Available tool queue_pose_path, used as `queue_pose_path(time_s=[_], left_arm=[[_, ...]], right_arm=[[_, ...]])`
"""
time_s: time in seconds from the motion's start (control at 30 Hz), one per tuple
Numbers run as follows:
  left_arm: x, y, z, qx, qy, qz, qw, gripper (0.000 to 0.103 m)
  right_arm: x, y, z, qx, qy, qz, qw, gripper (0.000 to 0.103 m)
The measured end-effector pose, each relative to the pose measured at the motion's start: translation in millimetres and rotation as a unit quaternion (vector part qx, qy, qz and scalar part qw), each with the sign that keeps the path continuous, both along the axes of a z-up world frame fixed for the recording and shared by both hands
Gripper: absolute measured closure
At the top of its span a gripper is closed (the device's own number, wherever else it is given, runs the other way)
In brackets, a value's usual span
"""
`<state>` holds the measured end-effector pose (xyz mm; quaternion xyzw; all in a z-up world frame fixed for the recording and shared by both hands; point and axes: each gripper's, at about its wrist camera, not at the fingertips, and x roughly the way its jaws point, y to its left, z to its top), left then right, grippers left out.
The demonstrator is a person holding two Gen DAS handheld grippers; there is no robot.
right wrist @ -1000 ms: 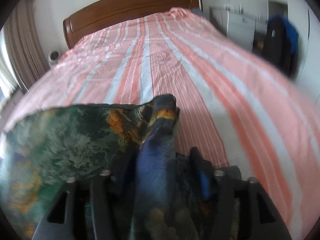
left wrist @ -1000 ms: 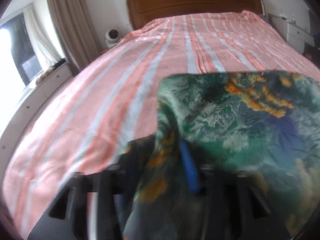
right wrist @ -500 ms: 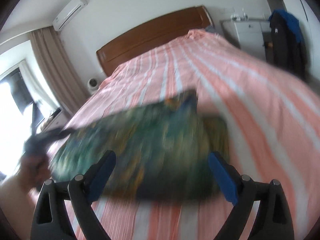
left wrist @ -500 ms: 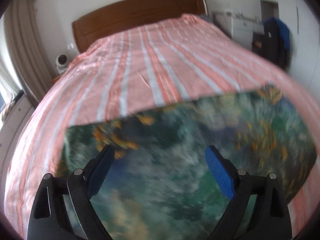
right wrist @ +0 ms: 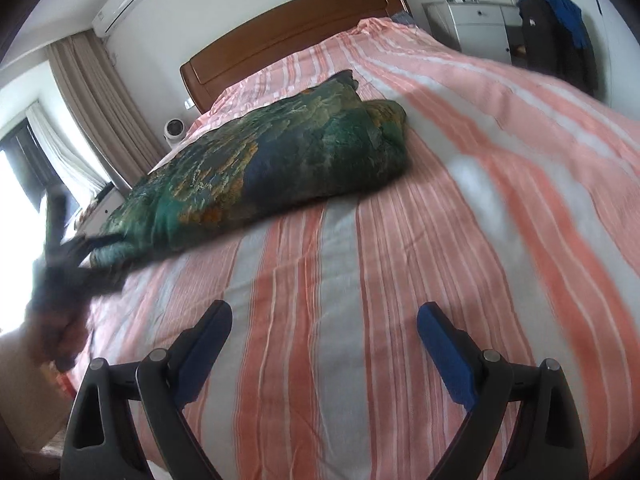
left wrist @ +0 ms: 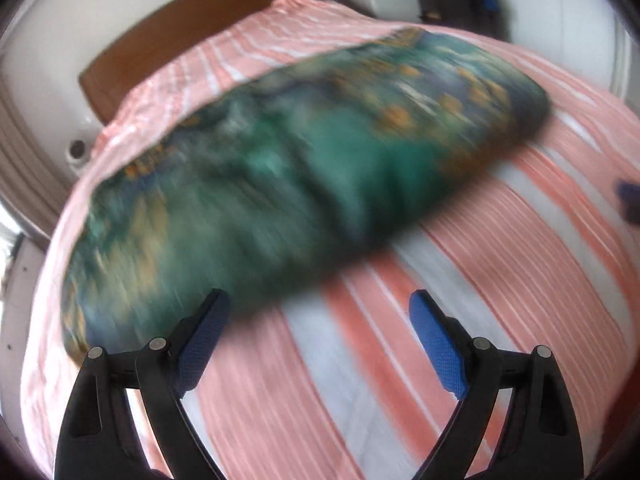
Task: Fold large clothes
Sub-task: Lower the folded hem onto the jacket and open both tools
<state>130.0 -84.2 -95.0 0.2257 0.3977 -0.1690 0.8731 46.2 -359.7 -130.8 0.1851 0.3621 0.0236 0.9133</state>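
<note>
The folded green patterned garment lies flat on the striped bed, across its width and towards the left edge, a squared bundle that looks ready for another fold or smoothing. The left gripper and the right gripper both hang spread wide and empty over bare bedding.

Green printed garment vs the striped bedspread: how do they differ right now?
The garment is dark green and blue with orange patches; the bedspread has salmon and pale stripes. The garment lies as a bunched, folded bundle; the bedspread lies spread flat. The garment covers only part of the bed; the bedspread covers all of it that shows. Shared: both are fabric, and neither is held by a claw.
</note>
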Motion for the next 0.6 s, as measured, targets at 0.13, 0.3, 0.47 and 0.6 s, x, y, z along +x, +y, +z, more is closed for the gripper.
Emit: queue_pose_path(time_s=[0.13,0.3,0.47,0.6], left_arm=[[-45,1,1,-0.037,0.024,0.006,0.9990,0.011],[-67,7,19,-0.101,0.036,0.044,0.9932,0.008],[-60,13,15,-0.093,0.027,0.073,0.9925,0.007],[-58,23,1,-0.084,0.028,0.090,0.9920,0.007]], right_arm=[[4,10,-3,-0.035,0.000,0.010,0.999,0.010],[0,17,-6,-0.051,-0.001,0.025,0.998,0.010],[1,16,-7,-0.055,0.001,0.026,0.998,0.010],[1,16,-8,-0.058,0.001,0.028,0.998,0.010]])
